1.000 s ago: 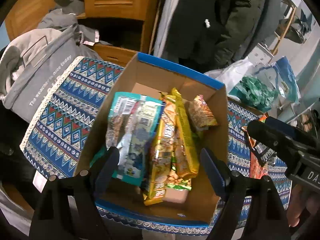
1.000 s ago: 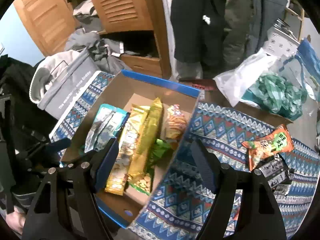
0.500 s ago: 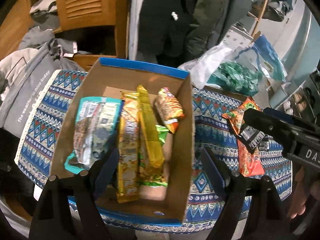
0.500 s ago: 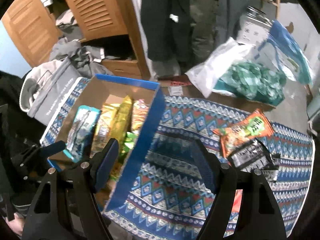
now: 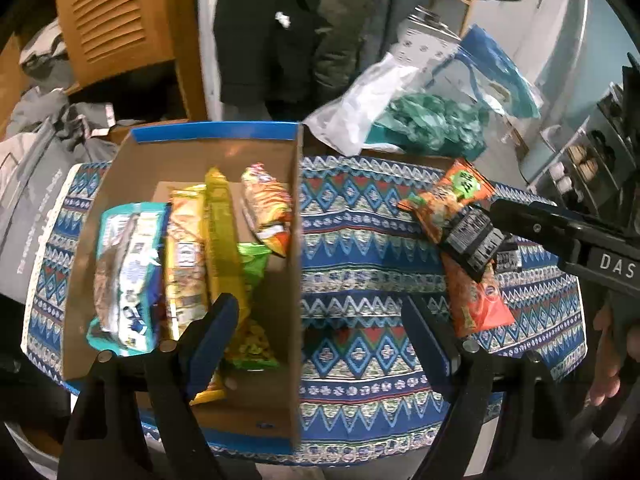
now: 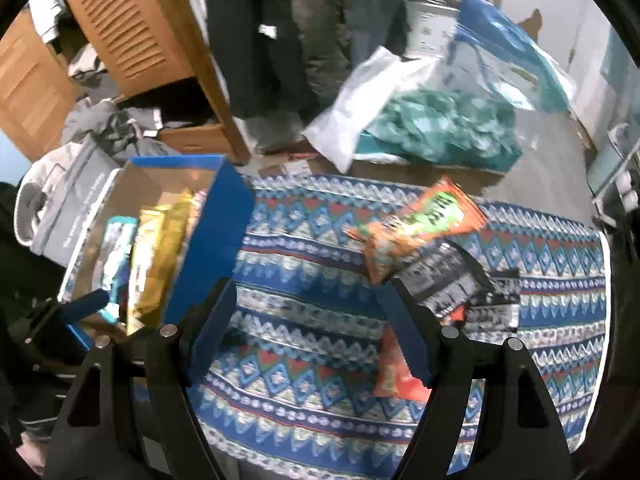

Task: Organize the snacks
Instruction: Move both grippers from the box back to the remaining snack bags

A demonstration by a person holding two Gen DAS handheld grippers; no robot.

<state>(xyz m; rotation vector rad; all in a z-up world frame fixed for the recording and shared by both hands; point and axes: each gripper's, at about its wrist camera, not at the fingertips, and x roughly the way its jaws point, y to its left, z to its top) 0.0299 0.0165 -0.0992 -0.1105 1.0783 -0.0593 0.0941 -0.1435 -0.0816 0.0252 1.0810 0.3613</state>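
left wrist view
surface: a patterned blue cloth (image 5: 360, 240) covers the table, spreading ahead of the left gripper (image 5: 320, 320) and to both its sides.
left gripper: fingers spread wide, nothing between them; it hangs over the right wall of the cardboard box (image 5: 298, 240).
box: ahead and left of the gripper, open on top, blue rim, holding upright snack packs: a teal pack (image 5: 124, 272), yellow packs (image 5: 208, 240), an orange-red pack (image 5: 266, 208), a green pack (image 5: 250, 256).
loose snacks: ahead and right on the cloth, an orange bag (image 5: 448, 196), a black pack (image 5: 472, 236) lying over it, a red-orange pack (image 5: 476, 300) below.
right gripper: its black body (image 5: 560, 232) comes in from the right edge, a hand (image 5: 612, 360) under it.
room: wooden louvred door (image 5: 112, 28) far left, dark hanging clothes (image 5: 272, 40) straight ahead, clear bag of green stuff (image 5: 420, 124) beyond the table.
hard to tell: pack labels are blurred.

right wrist view
right gripper (image 6: 308, 328): fingers spread, pinching nothing, above bare cloth (image 6: 300, 272).
box (image 6: 216, 240): ahead and left, its blue side facing the gripper; most packs are hidden behind it.
loose snacks: the orange bag (image 6: 416, 220) ahead and right, the black pack (image 6: 444, 280) just by the right finger, the red-orange pack (image 6: 396, 372) partly hidden behind that finger.
left gripper: one blue fingertip (image 6: 86, 304) shows at far left, the other cut off.
hard to tell: the whole picture is smeared.
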